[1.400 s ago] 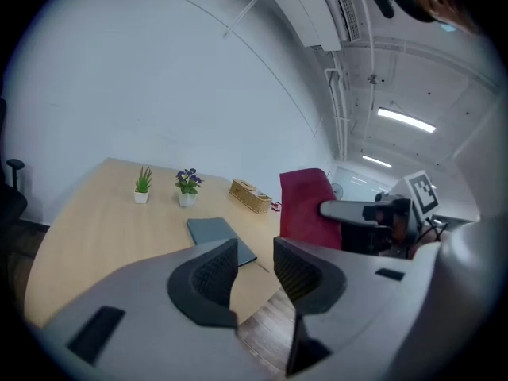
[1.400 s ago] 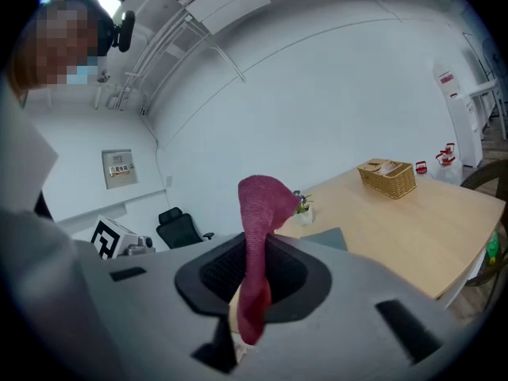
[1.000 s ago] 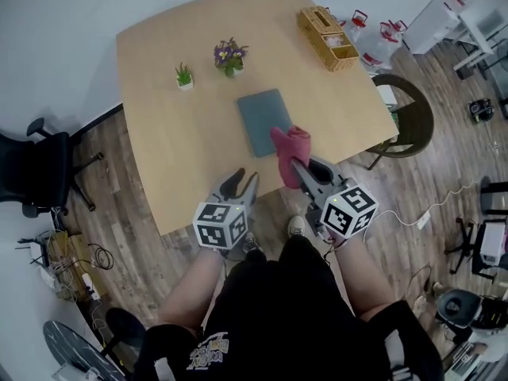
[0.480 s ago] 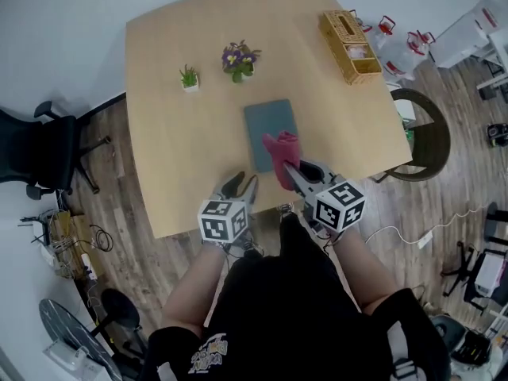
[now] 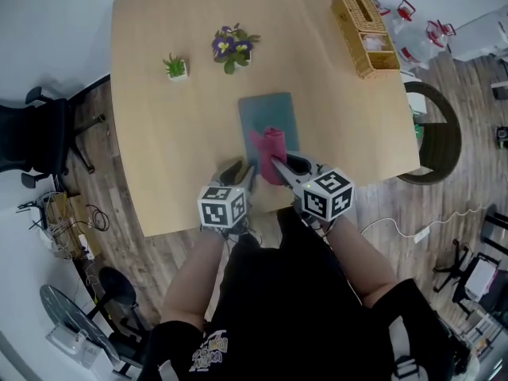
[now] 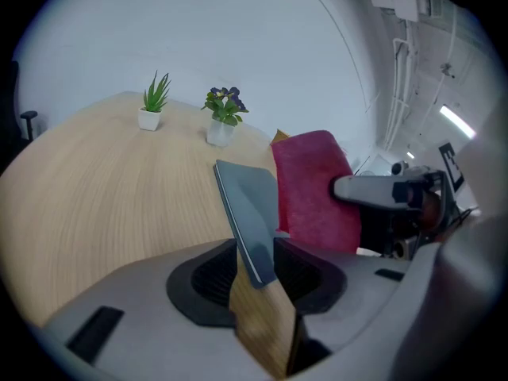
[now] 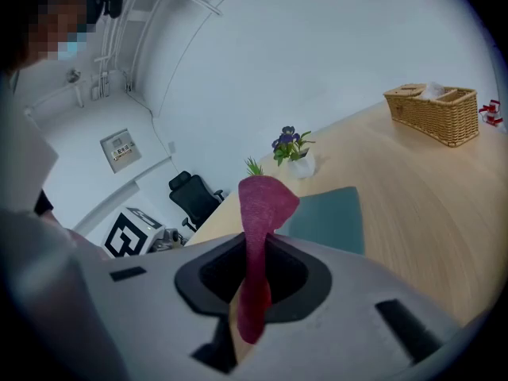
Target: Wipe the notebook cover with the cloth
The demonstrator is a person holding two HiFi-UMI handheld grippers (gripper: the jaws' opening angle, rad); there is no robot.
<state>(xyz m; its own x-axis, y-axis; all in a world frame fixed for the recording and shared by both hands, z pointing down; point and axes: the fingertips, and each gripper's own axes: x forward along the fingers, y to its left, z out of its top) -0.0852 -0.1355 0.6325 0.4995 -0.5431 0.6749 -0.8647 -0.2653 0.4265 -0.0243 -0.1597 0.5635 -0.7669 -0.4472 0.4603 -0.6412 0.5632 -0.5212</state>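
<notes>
A grey-blue notebook (image 5: 269,114) lies flat on the wooden table (image 5: 159,141), near its front edge. My right gripper (image 5: 279,165) is shut on a red cloth (image 5: 267,151), which stands bunched over the notebook's near end. In the right gripper view the cloth (image 7: 262,205) rises from between the jaws in front of the notebook (image 7: 332,213). My left gripper (image 5: 237,174) is open at the notebook's near left corner. In the left gripper view that corner of the notebook (image 6: 250,209) shows in the gap between the jaws, with the cloth (image 6: 313,189) to its right.
A wicker basket (image 5: 366,22) stands at the table's far right. A purple flower pot (image 5: 228,48) and a small green plant (image 5: 175,67) stand at the far left. A black office chair (image 5: 36,141) is left of the table, a round dark chair (image 5: 438,133) right.
The right gripper has carried the cloth forward and left, from beside the notebook's near right corner onto its near end. The left gripper has moved up to the notebook's near left corner.
</notes>
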